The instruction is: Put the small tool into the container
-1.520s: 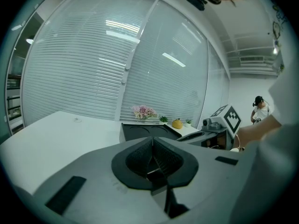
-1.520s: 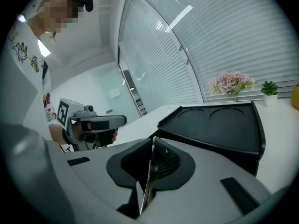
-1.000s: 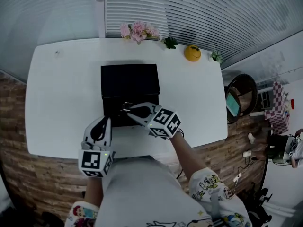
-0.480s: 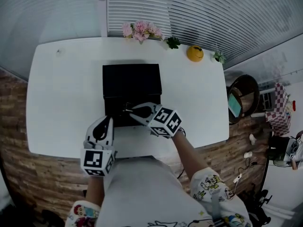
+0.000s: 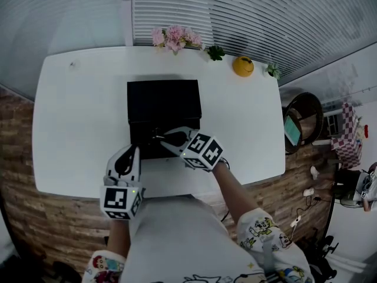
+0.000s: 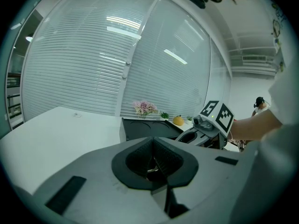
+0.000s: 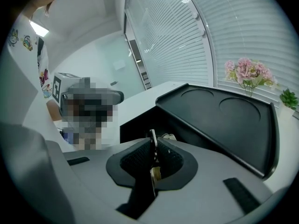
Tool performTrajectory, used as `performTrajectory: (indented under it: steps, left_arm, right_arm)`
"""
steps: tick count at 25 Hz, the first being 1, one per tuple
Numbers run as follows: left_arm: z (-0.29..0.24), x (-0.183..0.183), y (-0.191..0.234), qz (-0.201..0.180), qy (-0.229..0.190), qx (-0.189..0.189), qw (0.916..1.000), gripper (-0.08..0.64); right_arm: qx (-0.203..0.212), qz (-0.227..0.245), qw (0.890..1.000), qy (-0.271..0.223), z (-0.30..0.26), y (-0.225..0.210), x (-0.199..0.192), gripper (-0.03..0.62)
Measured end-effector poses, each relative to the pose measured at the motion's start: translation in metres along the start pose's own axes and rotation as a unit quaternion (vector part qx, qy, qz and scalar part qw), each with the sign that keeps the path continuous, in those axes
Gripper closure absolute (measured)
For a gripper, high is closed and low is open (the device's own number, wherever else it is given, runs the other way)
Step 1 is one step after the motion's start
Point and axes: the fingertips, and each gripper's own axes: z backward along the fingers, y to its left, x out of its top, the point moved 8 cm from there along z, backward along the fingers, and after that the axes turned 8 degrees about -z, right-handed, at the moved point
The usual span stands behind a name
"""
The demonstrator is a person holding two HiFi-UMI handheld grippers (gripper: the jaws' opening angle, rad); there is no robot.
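Right gripper (image 5: pixel 159 136) (image 7: pixel 153 149): jaws nearly closed, pinching small tool (image 7: pixel 152 139), thin metal strip standing upright between pads. Tool held at near front edge of black container (image 5: pixel 164 102) on white table (image 5: pixel 76 117). Left gripper (image 5: pixel 132 150) (image 6: pixel 154 158): jaws together, apparently empty, over near table edge, beside container.

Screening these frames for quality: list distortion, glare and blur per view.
Head view: the fisheye bends the table edges, and the light is even. Left gripper view: ceiling lights glare as streaks on the blinds. Right gripper view: dark vignetted corners, with the small tool sharp up close.
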Motion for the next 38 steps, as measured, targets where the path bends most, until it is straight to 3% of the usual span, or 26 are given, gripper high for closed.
performTrajectory:
  steps: [21, 38]
  left_arm:
    - [-0.003, -0.001, 0.006, 0.003, 0.002, -0.003, 1.0000, 0.549]
    - [-0.001, -0.005, 0.013, 0.006, -0.001, -0.001, 1.0000, 0.549]
  right_arm:
    - [-0.030, -0.030, 0.999, 0.019, -0.009, -0.014, 0.006, 0.543]
    - [-0.062, -0.019, 0.998, 0.023, -0.014, -0.017, 0.007, 0.508]
